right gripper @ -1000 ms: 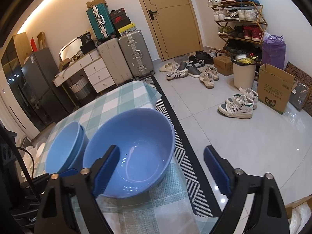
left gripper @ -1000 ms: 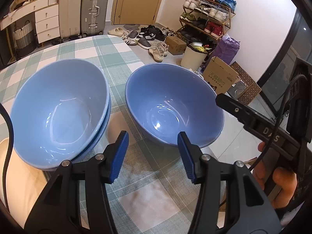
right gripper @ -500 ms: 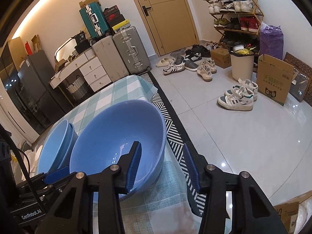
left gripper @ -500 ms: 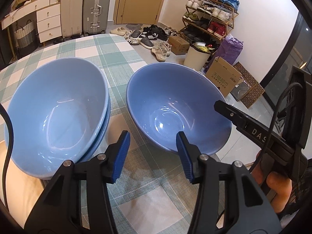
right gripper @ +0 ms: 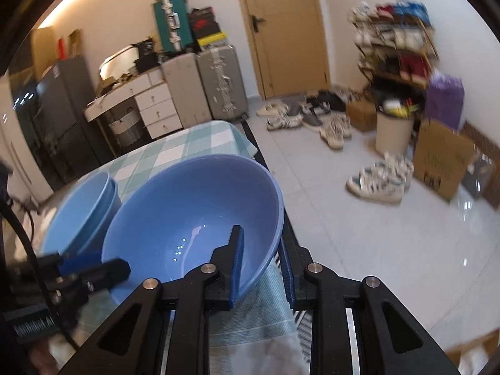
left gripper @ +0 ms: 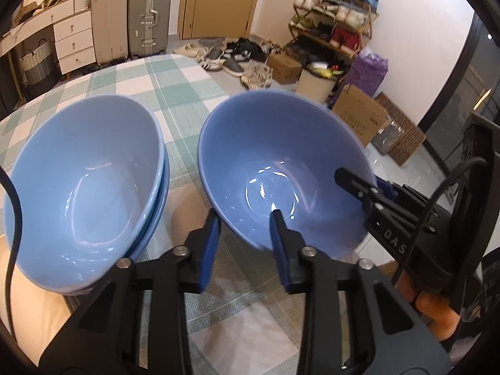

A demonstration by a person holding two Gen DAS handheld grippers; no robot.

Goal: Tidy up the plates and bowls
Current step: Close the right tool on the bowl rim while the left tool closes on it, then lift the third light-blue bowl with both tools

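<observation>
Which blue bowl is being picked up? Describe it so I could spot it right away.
Find the green-and-white checked tablecloth. Near its edge by the tiled floor sits a single blue bowl, right of a nested stack of blue bowls. It alone stands unstacked, with the right gripper clamped over its rim.

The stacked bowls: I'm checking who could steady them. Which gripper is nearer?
Left. The left gripper straddles the single bowl's rim beside the stacked bowls; the right gripper clamps its far rim.

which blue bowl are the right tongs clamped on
The single bowl at the table's edge; the right tongs pinch its rim. The stacked bowls beside it are untouched.
</observation>
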